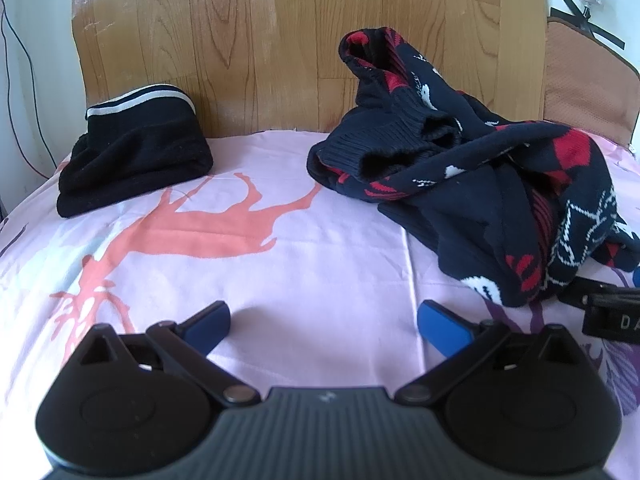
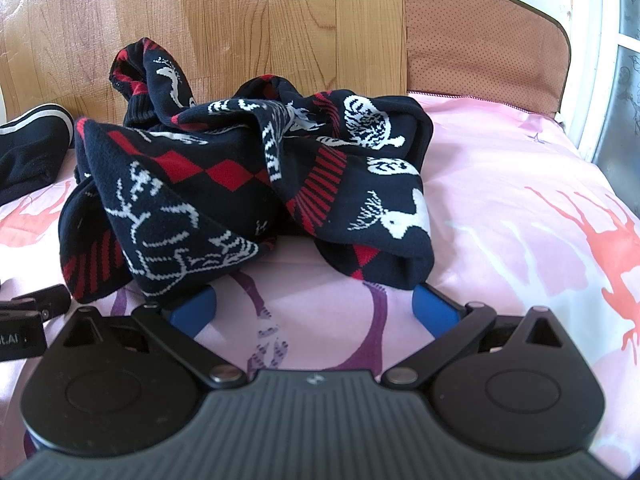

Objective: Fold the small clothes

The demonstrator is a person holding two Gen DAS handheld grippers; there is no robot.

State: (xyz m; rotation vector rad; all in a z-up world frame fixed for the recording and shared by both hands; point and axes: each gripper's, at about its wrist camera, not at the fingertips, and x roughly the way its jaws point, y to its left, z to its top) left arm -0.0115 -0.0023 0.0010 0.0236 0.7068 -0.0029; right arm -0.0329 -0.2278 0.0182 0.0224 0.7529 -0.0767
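From the left wrist I see a pink bedsheet with coral deer prints (image 1: 320, 248) spread under a wood-grain headboard (image 1: 248, 40). My left tool (image 1: 324, 322) hovers over bare sheet, blue fingers spread wide, holding nothing. A folded black garment with a white stripe (image 1: 132, 152) sits far left, seemingly done; the crumpled navy knit sweater with red diamonds and white reindeer (image 1: 480, 184) lies well apart on the right, unfolded. From the right wrist, my right tool (image 2: 314, 306) is also spread and empty, its fingertips just beneath the sweater's near edge. A brown cushion (image 2: 480, 48) stands behind.
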